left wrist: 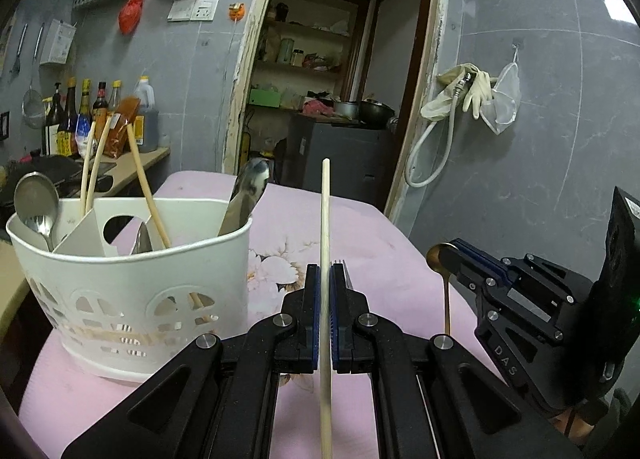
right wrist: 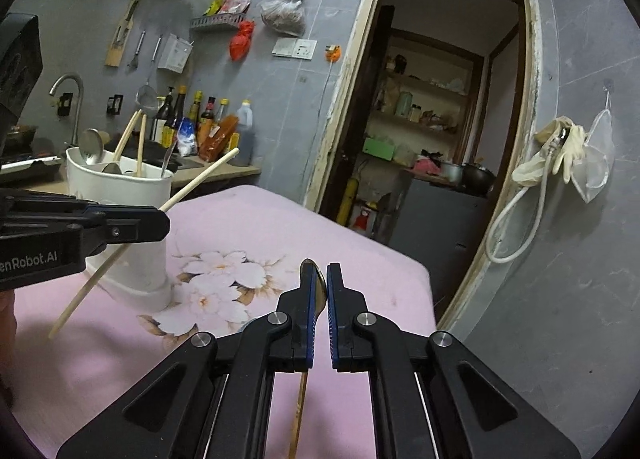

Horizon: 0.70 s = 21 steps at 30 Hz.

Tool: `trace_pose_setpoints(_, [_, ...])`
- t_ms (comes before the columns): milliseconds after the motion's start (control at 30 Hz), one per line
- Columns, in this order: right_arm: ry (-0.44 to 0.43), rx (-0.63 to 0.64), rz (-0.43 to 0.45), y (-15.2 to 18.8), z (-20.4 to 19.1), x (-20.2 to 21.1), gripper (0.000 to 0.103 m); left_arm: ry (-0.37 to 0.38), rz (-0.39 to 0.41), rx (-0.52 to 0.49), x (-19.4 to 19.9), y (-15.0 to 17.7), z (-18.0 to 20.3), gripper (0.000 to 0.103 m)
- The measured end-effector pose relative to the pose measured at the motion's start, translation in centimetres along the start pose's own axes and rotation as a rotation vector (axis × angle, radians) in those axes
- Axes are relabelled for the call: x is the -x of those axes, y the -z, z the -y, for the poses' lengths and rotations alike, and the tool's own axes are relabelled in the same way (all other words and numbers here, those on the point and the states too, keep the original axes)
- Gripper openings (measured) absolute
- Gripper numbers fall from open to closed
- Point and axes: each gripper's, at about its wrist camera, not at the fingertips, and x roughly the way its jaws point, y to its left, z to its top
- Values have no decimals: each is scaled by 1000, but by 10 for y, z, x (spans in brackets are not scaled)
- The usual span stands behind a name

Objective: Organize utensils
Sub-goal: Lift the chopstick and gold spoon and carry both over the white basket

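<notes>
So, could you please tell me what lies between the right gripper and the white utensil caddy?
Only bare floral pink cloth between right gripper and white utensil caddy, in the right wrist view.

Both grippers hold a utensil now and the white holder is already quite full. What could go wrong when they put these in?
1. The left gripper pinches the chopstick near its middle, so it may pivot or slip.
2. The right gripper grips the gold spoon by its bowl; the handle hangs and may swing.
3. The white holder is crowded; an incoming utensil could catch on the leaning chopsticks.
</notes>
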Motion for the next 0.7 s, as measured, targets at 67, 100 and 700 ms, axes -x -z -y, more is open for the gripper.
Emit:
trace_pose_setpoints(67, [-3,-13,6,-1,2,2,3,2,-1,9,0,-1,-3,2])
trace_pose_setpoints(100, [-9,-25,10,-1,4,3,3,4,2,14,0,-2,-4,2])
trace_pose_setpoints(700, [-15,-82,97,-11,6,18,0,16,57,52,16,-10,-16,2])
